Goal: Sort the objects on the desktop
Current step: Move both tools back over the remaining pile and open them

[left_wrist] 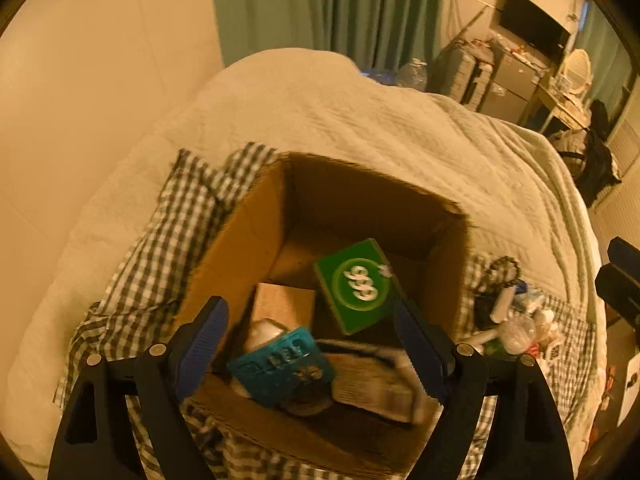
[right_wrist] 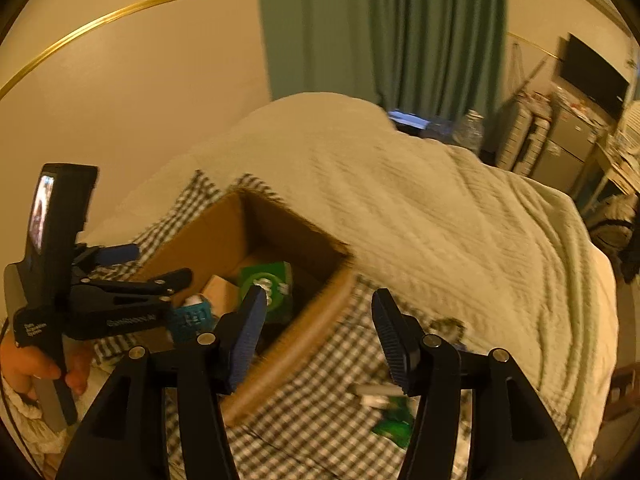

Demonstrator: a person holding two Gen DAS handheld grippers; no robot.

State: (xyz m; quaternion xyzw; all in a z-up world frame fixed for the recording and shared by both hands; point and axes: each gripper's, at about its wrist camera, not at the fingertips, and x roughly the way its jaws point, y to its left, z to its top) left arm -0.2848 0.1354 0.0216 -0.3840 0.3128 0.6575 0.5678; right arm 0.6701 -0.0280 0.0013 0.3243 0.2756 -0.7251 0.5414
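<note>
An open cardboard box (left_wrist: 248, 240) stands on a checked cloth (left_wrist: 168, 248) on the bed. Inside lie a green box (left_wrist: 356, 284), a teal box (left_wrist: 284, 368), a tan carton (left_wrist: 284, 304) and a white pack (left_wrist: 376, 384). My left gripper (left_wrist: 310, 344) is open and empty, right above the box's inside. My right gripper (right_wrist: 320, 336) is open and empty, over the box's right wall (right_wrist: 304, 340) and the cloth. The left gripper also shows in the right wrist view (right_wrist: 120, 300). Loose items (left_wrist: 516, 320) lie right of the box, among them a white tube (right_wrist: 376, 390) and a green packet (right_wrist: 394, 424).
A cream quilt (left_wrist: 360, 120) covers the bed behind the box. A wall runs along the left. Green curtains (left_wrist: 340, 4), suitcases, a cabinet and a TV (left_wrist: 532, 20) stand far back right. The bed's right edge drops to the floor.
</note>
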